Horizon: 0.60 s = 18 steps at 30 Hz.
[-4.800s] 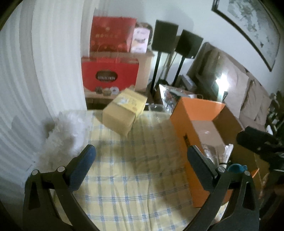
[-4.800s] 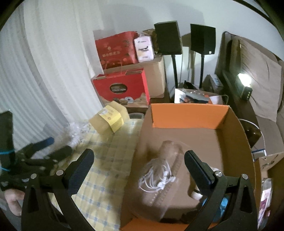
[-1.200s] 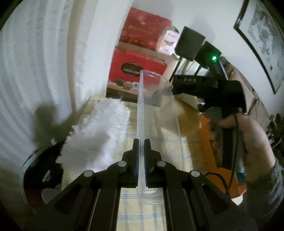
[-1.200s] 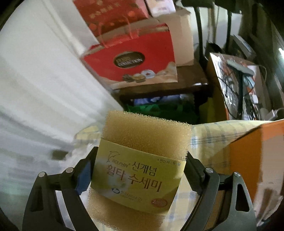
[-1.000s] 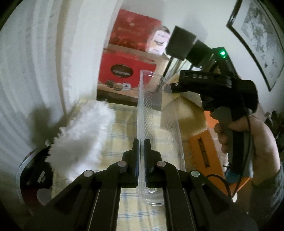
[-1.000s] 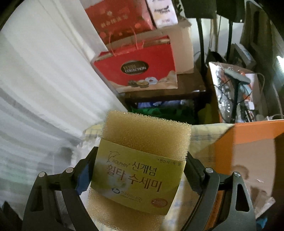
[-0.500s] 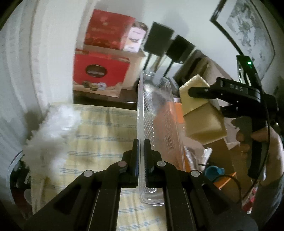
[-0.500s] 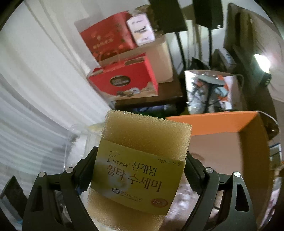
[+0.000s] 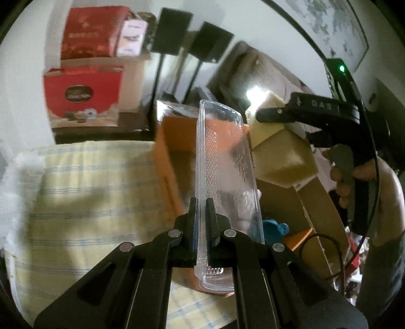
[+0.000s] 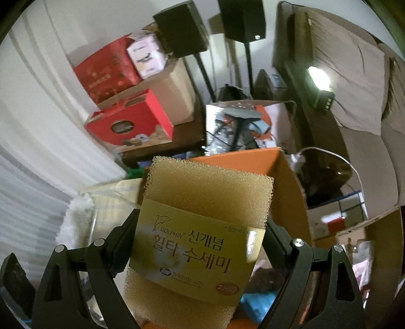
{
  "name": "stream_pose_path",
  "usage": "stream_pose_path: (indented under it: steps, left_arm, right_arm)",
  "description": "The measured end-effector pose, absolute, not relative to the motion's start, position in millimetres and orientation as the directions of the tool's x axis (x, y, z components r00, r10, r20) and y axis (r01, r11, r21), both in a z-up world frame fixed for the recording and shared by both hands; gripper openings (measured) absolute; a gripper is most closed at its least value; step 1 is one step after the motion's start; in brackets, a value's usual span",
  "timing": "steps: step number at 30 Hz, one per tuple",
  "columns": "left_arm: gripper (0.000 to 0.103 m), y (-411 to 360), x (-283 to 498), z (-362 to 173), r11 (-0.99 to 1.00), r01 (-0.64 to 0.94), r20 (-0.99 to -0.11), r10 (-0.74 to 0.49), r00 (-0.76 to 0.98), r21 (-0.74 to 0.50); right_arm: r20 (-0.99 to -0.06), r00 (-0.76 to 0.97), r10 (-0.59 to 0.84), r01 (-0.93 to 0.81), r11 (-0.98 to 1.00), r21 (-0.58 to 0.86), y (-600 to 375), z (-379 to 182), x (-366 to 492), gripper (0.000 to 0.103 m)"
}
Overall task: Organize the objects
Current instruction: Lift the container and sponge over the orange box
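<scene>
one clear tray [image 9: 222,177] in left tool [image 9: 201,217], one sponge [image 10: 202,227] in right tool [image 10: 200,243], seemingly above box [image 9: 177,141].

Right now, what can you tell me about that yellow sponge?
The sponge is a thick, coarse, yellow foam block with a shiny gold paper band around its middle, printed with a dolphin, "DOLPHIN" and Korean words. The right tool squeezes it on both sides, holding it up over the open orange box.

White wall [image 9: 253,27] behind; framed picture [image 9: 336,33] hangs upper right. Pale curtain [image 10: 30,157] at left. Two black speakers on stands [image 10: 243,20] beside stacked red gift boxes [image 9: 81,91] on low dark shelf. Sofa cushions [image 10: 354,83] at right, small bright lamp [image 10: 319,76] lit. Yellow checked cloth [image 9: 83,192] covers desk.
</scene>
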<state>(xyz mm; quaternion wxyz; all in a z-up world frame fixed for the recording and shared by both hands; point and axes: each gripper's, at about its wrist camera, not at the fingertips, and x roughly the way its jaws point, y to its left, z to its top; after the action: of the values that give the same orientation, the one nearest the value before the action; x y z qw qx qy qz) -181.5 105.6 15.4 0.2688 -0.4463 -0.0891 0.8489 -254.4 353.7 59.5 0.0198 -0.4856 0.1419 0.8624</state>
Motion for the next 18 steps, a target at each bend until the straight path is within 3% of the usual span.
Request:
stream_pose_path:
  steps: [18]
  left_arm:
    - [0.004, 188, -188, -30, -0.836, -0.381, -0.771, 0.527, -0.356, -0.395]
  right_arm:
    - [-0.878, -0.475, 0.059, -0.169, -0.985, 0.025, 399, 25, -278, 0.089]
